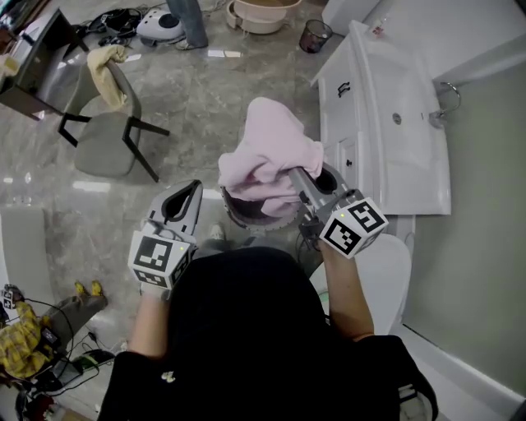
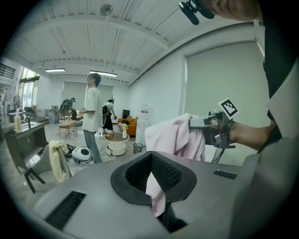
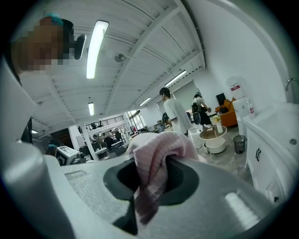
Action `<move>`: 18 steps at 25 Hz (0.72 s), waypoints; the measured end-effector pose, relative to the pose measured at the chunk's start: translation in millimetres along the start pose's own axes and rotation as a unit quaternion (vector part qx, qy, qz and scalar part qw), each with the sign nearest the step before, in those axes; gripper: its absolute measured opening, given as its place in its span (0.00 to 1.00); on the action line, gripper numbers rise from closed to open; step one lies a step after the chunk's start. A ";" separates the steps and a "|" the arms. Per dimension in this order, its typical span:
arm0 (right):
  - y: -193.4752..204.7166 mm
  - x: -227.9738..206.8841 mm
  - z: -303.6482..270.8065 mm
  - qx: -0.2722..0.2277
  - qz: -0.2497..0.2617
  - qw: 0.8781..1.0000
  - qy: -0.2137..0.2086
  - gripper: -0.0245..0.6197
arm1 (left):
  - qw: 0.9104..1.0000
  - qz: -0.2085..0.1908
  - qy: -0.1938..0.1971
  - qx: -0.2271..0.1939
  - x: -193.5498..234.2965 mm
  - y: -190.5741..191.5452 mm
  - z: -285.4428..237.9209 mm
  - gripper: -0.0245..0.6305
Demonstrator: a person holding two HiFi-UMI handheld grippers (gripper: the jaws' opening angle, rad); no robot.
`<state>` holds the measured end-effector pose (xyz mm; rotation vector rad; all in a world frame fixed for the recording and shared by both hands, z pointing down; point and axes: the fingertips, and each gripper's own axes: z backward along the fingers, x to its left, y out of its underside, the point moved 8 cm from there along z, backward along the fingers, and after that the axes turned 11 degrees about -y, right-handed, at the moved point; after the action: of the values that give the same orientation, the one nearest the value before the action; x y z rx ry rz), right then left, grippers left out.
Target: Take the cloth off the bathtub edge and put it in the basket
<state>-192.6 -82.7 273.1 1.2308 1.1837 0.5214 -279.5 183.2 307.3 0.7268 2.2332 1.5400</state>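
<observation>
L gripper (image 1: 191, 191) sat just left of the basket (image 1: 251, 222), jaws a narrow slit apart w/ nothing in them; pink only showed through the slit. The cloth (image 1: 267, 148) was bunched up high over the basket, clamped in the R gripper (image 1: 294, 174), whose jaws were closed on a fold near one edge.

Risks, as I judged them: the bulk of the cloth stood taller and wider than the basket mouth, so if let go from that height it could drape over the rim or slide to the floor, esp. on the far side. The grip was on a thin fold, so a snag on the rim could pull it free early. L gripper was close enough to bump the basket.

Containers: basket interior mostly hidden by the cloth, contents not readable. Beige tub (image 1: 261, 16) at top looked empty, small dark bin (image 1: 316, 36) unclear. Sink (image 1: 399, 123) on the right was bare.
</observation>
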 end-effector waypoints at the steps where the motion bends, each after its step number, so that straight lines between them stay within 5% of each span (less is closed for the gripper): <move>1: 2.7 -4.4 -1.4 0.004 -0.003 1.000 -0.004 0.14 | 1.000 0.001 -0.005 0.003 -1.3 1.1 -0.5 0.06; 18: 118.5 -90.8 -11.0 0.123 -0.085 0.989 -0.002 0.14 | 0.997 0.008 -0.024 0.075 -21.3 30.6 -30.0 0.06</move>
<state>-203.6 -116.2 418.6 1.3234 1.3656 0.2506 -271.5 156.7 346.2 0.8171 2.3324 1.3580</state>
